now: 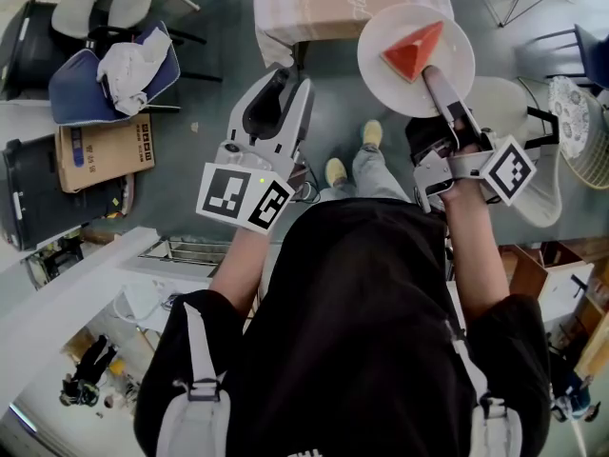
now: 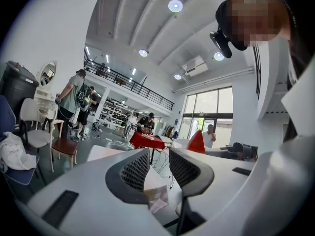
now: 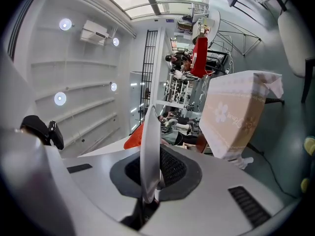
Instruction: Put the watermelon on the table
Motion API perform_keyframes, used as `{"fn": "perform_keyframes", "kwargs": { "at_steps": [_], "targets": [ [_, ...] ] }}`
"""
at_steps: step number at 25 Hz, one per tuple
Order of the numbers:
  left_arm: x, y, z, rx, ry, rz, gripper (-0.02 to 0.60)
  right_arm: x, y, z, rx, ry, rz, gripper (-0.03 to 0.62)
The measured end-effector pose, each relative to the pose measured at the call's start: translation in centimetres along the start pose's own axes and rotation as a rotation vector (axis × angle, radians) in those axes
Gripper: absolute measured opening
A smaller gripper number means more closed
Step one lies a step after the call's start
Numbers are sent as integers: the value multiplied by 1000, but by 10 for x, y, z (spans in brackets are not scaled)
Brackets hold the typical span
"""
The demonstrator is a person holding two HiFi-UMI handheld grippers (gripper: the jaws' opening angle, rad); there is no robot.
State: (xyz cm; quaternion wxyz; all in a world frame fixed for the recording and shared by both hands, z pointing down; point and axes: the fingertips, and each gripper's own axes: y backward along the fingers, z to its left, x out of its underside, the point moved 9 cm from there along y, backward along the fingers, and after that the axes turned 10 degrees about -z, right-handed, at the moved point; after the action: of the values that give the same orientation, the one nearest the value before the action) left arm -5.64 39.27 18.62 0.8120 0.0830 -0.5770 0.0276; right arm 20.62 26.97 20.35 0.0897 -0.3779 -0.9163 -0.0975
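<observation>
A red watermelon wedge point(image 1: 414, 53) lies on a round white plate point(image 1: 400, 95). My right gripper point(image 1: 435, 79) is shut on the plate's near rim and holds it out in front of me. In the right gripper view the plate point(image 3: 149, 132) stands edge-on between the jaws, with the wedge point(image 3: 133, 139) behind it. The table point(image 1: 324, 3) with a pale checked cloth is just beyond, to the left of the plate. My left gripper point(image 1: 282, 84) is open with nothing in it, short of the table's near edge. From the left gripper point(image 2: 160, 163) the wedge point(image 2: 197, 142) shows to the right.
Chairs with a blue cushion and white cloth point(image 1: 119, 69) stand at the far left, above a cardboard box point(image 1: 100, 150). A white chair point(image 1: 519, 112) is at the right under the plate. Several people point(image 2: 74, 97) and a red-clothed table point(image 2: 146, 140) are farther off.
</observation>
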Motion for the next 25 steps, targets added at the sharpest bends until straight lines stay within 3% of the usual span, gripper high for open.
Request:
{"fn": "perform_keyframes", "kwargs": {
  "at_steps": [17, 22, 25],
  "targets": [
    [1, -80, 3, -38, -32, 16, 132, -59, -57, -26, -7, -25, 31, 18],
    [-2, -100, 9, -75, -79, 16, 132, -71, -77, -32, -11, -29, 44, 18],
    [-1, -116, 14, -124, -156, 46, 132, -78, -88, -36, -8, -29, 47, 18]
  ]
}}
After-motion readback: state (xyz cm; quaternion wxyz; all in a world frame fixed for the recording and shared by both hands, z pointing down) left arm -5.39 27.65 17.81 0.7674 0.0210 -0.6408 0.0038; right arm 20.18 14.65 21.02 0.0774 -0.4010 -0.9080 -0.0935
